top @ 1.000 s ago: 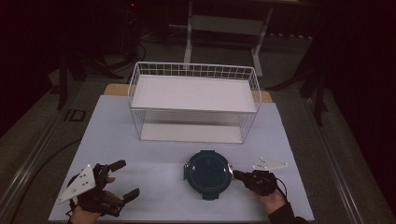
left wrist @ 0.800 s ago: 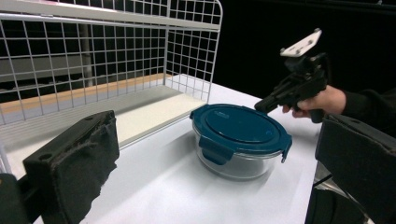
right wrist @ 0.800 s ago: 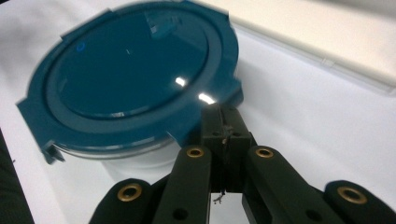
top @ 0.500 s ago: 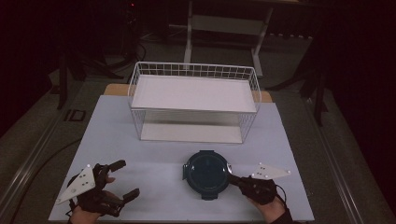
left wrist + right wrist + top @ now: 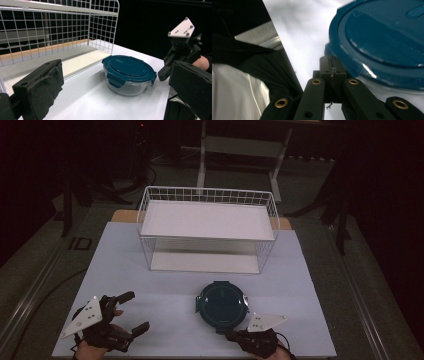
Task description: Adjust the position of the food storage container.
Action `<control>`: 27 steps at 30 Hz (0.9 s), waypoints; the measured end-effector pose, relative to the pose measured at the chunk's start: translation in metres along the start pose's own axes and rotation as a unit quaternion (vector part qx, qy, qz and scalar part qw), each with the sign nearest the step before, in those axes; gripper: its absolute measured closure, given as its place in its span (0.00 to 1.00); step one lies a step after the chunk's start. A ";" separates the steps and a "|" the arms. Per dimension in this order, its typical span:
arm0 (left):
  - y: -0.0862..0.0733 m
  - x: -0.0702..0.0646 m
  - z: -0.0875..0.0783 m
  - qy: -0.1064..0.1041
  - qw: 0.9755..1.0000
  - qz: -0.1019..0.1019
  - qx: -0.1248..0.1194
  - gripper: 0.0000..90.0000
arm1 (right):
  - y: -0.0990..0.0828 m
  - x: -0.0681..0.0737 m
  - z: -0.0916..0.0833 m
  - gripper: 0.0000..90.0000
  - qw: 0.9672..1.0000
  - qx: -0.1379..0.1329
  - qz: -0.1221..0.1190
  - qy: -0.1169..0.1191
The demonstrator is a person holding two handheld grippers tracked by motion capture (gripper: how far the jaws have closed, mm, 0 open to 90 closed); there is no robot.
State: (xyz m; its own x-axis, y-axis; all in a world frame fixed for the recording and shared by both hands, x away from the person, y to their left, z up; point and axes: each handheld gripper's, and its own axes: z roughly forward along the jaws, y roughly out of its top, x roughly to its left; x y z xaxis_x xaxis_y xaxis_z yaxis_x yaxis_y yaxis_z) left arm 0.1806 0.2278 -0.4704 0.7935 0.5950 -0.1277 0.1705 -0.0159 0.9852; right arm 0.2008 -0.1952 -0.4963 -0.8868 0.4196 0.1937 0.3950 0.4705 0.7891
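While you hover: both grippers low on desk (image 5: 165,290)
Your left gripper (image 5: 131,312): jaws wide, empty
Your right gripper (image 5: 231,335): jaws closed, empty, beside teal-lidded container (image 5: 220,302)

My high camera looks down on the whole table (image 5: 165,285) from its near edge. My left camera sits low, facing across. My right camera is very close. All three share the blue-lidded bowl (image 5: 221,304).

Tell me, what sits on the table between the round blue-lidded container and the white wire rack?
Nothing: in the high view, only bare white table separates the container from the wire rack.
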 end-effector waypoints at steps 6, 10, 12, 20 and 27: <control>0.000 0.000 0.000 -0.001 1.000 0.001 0.001 0.00 | -0.003 -0.004 0.006 1.00 1.000 0.016 0.001 -0.005; 0.000 0.000 0.000 -0.001 1.000 0.001 0.001 0.00 | -0.003 -0.005 0.006 1.00 1.000 0.016 -0.004 -0.002; 0.000 0.000 0.000 -0.001 1.000 0.001 0.001 0.00 | -0.003 -0.006 0.007 1.00 1.000 0.015 -0.007 0.003; 0.000 0.000 0.000 -0.002 1.000 0.000 0.001 0.00 | 0.001 -0.011 0.013 1.00 1.000 0.013 -0.005 0.013; 0.000 0.000 0.000 -0.001 1.000 0.000 -0.001 0.00 | 0.006 -0.017 0.017 1.00 1.000 0.014 -0.008 0.010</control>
State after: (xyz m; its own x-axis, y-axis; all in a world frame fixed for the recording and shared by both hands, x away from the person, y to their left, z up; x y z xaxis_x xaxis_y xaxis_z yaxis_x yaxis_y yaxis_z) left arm 0.1804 0.2283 -0.4703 0.7945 0.5937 -0.1274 0.1686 -0.0142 0.9856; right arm 0.2227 -0.1860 -0.5046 -0.8975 0.3968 0.1927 0.3868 0.4980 0.7761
